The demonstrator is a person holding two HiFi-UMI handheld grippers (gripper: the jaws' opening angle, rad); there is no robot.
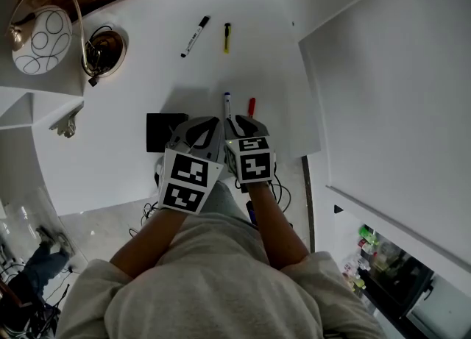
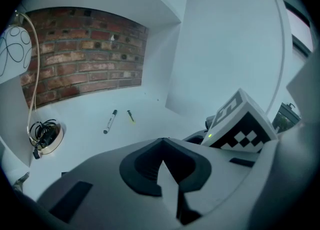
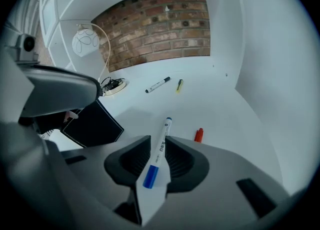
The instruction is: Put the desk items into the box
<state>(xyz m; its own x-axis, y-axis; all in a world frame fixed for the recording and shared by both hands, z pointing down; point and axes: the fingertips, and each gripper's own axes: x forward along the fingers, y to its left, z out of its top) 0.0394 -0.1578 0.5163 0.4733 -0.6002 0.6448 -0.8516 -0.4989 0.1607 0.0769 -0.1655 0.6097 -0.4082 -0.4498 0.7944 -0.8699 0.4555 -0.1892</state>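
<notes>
A white tabletop [image 1: 147,73] fills the head view, seen from above, with a brick wall behind it. A lamp with a white globe shade [image 1: 40,40] stands at ten o'clock from the middle of the view. A round dish of coiled cable [image 1: 107,49] sits just beside the lamp, toward the middle.

A person's two arms reach in from six o'clock, with the grippers side by side near the middle of the view. The left gripper [image 1: 208,126] has its jaws closed together with nothing between them. The right gripper [image 1: 239,123] has its jaws released and apart. A white marker with a blue cap [image 3: 159,149] lies in the gap between them, its tip pointing to twelve o'clock.

A black square item [image 1: 165,131] lies flat on the tabletop at nine o'clock from the left gripper, just beside it. A red marker [image 1: 251,106] lies at one o'clock from the right gripper, close by. Well apart at twelve o'clock lie a black-and-white marker [image 1: 195,36] and a shorter yellow pen [image 1: 227,37], near each other.
</notes>
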